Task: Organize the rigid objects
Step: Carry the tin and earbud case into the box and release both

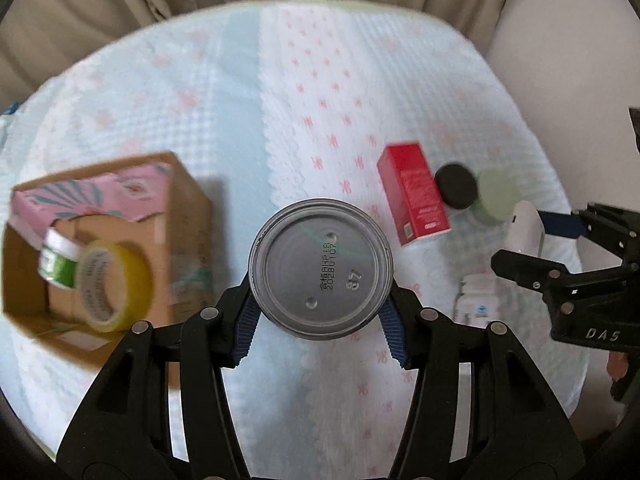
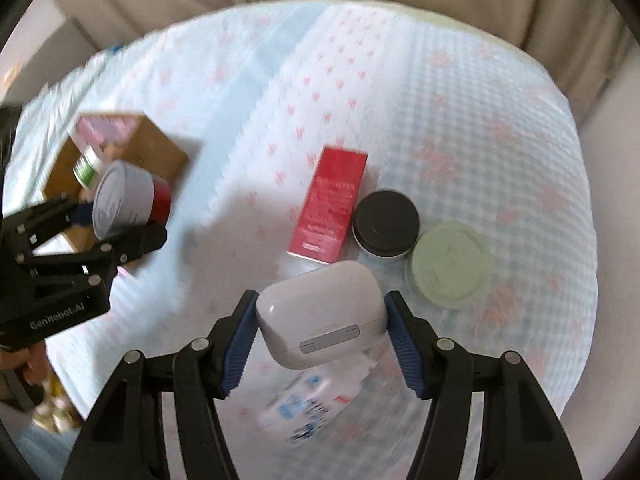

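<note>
My left gripper [image 1: 320, 292] is shut on a metal can [image 1: 320, 266], held above the table with its bottom facing the camera; the can also shows in the right wrist view [image 2: 120, 204] near the cardboard box [image 2: 160, 148]. My right gripper [image 2: 320, 316] is shut on a white earbud case [image 2: 320, 312], lifted above the table; the case shows in the left wrist view [image 1: 526, 228]. The cardboard box [image 1: 188, 200] at the left holds a yellow tape roll [image 1: 116, 284] and a green-banded jar [image 1: 58, 260].
On the patterned cloth [image 2: 500, 100] lie a red carton [image 2: 334, 204], a black-lidded jar [image 2: 386, 218], a pale green-lidded jar [image 2: 450, 262] and a white bottle with blue print [image 2: 316, 400]. Beige curtains hang behind the table.
</note>
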### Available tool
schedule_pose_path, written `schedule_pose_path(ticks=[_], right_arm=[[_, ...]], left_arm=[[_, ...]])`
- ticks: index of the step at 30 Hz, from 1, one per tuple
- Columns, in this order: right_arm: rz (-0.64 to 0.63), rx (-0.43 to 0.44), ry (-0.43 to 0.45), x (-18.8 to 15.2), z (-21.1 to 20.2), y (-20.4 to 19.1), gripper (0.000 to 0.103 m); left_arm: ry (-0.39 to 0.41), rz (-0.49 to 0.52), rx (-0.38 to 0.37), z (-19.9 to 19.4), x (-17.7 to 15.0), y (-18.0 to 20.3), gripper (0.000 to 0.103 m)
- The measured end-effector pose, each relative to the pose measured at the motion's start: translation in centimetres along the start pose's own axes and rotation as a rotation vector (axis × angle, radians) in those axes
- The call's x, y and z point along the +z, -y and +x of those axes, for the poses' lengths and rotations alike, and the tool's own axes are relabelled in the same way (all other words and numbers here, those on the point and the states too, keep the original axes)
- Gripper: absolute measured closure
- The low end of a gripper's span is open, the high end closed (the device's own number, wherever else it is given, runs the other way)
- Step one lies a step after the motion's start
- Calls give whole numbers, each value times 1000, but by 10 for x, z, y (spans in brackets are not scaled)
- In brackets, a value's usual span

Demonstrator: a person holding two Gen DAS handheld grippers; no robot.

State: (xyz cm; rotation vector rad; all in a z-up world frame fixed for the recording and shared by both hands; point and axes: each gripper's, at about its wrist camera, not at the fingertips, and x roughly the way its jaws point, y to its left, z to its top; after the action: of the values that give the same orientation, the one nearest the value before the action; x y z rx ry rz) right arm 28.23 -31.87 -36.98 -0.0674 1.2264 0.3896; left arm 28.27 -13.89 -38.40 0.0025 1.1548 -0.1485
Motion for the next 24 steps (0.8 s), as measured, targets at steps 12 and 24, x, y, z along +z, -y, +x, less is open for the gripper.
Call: schedule_pose_path(ticks=[12,24], right_arm=[[80,65,163,15,-122,-84,44],[117,172,224,48,-156,-188,44]], left_arm=[[150,-95,5,-160,-2,-57,53],[180,-145,41,-237,-18,-160,53]])
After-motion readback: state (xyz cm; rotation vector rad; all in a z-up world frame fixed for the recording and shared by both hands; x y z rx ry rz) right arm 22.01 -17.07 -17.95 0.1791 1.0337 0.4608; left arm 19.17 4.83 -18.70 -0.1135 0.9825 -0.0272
